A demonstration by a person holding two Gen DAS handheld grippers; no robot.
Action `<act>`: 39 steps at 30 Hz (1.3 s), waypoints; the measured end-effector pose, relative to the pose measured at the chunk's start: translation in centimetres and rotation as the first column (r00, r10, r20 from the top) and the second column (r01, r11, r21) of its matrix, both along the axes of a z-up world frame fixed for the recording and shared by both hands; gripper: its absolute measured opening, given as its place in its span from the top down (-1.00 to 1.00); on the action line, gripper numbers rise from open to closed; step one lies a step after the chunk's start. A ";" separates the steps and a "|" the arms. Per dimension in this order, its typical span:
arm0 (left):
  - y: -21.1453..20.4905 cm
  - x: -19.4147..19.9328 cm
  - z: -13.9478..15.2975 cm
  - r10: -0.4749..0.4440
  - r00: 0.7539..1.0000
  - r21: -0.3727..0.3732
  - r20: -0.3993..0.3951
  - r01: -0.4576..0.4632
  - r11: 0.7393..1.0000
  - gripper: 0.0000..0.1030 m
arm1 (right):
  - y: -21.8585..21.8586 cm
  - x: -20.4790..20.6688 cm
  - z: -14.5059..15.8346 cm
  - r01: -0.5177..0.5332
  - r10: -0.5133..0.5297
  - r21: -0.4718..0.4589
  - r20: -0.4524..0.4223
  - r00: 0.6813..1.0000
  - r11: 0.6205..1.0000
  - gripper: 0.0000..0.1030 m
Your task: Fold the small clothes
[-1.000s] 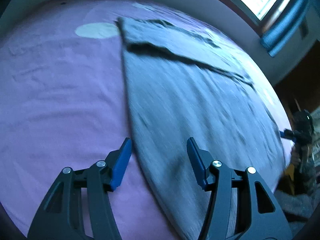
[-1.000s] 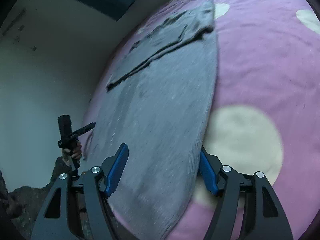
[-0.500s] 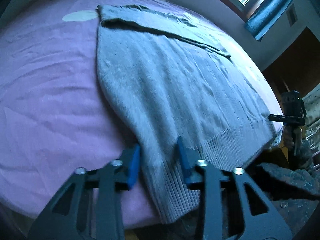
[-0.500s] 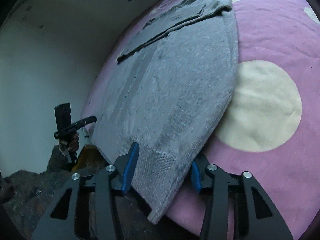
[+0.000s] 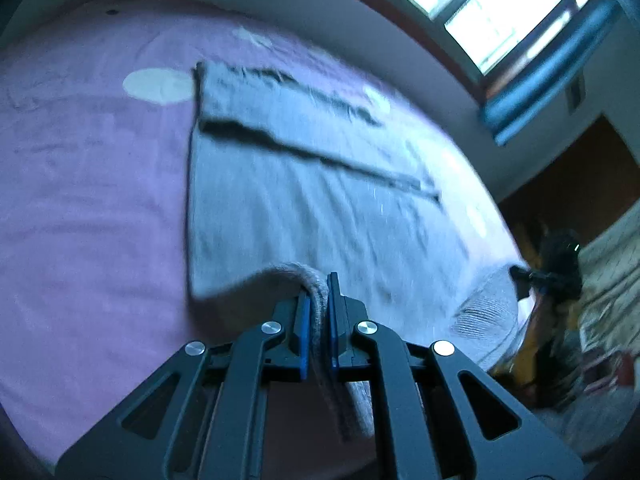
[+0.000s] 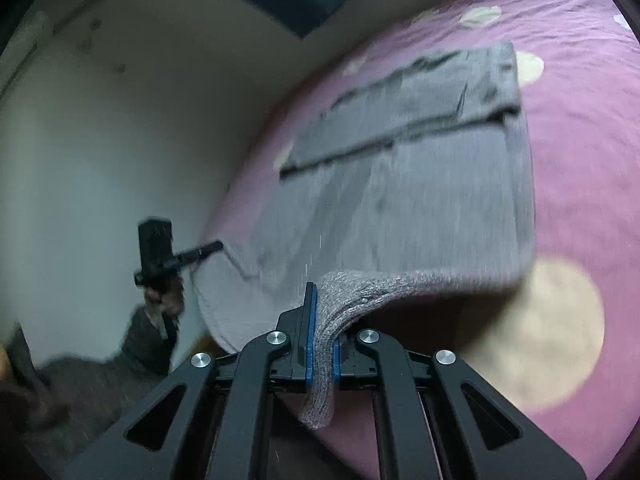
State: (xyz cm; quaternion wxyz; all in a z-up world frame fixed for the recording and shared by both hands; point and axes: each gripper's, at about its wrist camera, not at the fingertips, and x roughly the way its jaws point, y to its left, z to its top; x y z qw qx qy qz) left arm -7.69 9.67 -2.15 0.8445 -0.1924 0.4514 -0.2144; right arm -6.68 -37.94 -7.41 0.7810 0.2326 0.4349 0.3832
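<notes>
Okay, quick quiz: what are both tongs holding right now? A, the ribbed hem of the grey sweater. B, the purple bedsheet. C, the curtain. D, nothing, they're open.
A: the left tongs and right tongs are each shut on the grey sweater, its ribbed hem lifted off the purple bedsheet.

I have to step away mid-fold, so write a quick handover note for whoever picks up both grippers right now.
Left gripper: shut on the ribbed bottom hem of the grey knitted sweater, near one corner.
Right gripper: shut on the same hem, near the other corner.
Sweater: spread on the pink bed sheet with cream dots; its hem is raised off the sheet at both grips.
Done: far end already folded over in a band; hem gripped.
Left: carry the hem towards the folded far end, lay it flat, release.
</notes>
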 end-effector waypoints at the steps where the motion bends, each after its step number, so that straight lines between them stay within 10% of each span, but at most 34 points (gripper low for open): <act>1: 0.2 1.2 -0.2 0.013 1.000 -0.012 -0.002 -0.013 1.000 0.90 | -0.1 1.6 -0.4 0.015 -0.015 0.015 -0.015 1.000 1.000 0.89; 15: 1.5 13.1 -5.9 0.065 0.993 -0.063 -0.102 -0.072 0.995 0.79 | -2.1 13.1 -8.1 0.187 -0.143 0.167 -0.247 0.958 0.968 0.83; 18: 3.1 12.4 -4.3 0.109 0.994 -0.044 -0.030 -0.110 0.993 0.12 | -3.5 12.4 -6.7 0.190 -0.156 0.167 -0.198 0.968 0.967 0.36; 22: 4.1 12.4 -3.3 0.112 0.994 -0.025 0.016 -0.111 0.993 0.10 | -4.6 12.2 -5.2 0.195 -0.176 0.141 -0.137 0.975 0.971 0.00; 39: -3.6 17.5 -5.3 -0.188 0.982 0.302 -0.024 0.186 0.935 0.01 | -1.7 15.6 -4.8 0.136 -0.137 -0.021 -0.089 0.987 0.990 0.00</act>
